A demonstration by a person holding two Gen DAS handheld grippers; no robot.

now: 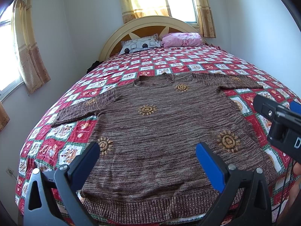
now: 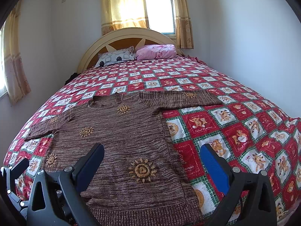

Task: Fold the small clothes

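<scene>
Left gripper point(image 1: 148, 154) is hanging at bottom centre of the left wrist view, jaws spread wide, gripping nothing, poised above the ribbed hem point(image 1: 150, 205) of the brown knit sweater point(image 1: 160, 131). Right gripper point(image 2: 152, 156) is likewise hanging released and empty at the bottom of the right wrist view, straddling the sweater's right side edge point(image 2: 169, 141), probably lining up for a first fold. The sweater is lying flat, face up, centre frame on the checkered bedspread point(image 2: 244, 122), hem nearest the cameras, collar point(image 1: 153, 80) pointing away, both sleeves spread sideways; laid out like this, no fold looks done yet. Hem is sitting close to the bed's near edge, so little slack there. Plenty of bare quilt is showing to the right and beyond the collar for swinging sleeves in. Far off, upper centre, a patterned pillow point(image 1: 140, 45) and pink pillow point(image 1: 180, 39) are resting against the headboard point(image 1: 150, 22), well apart from the sweater.
</scene>
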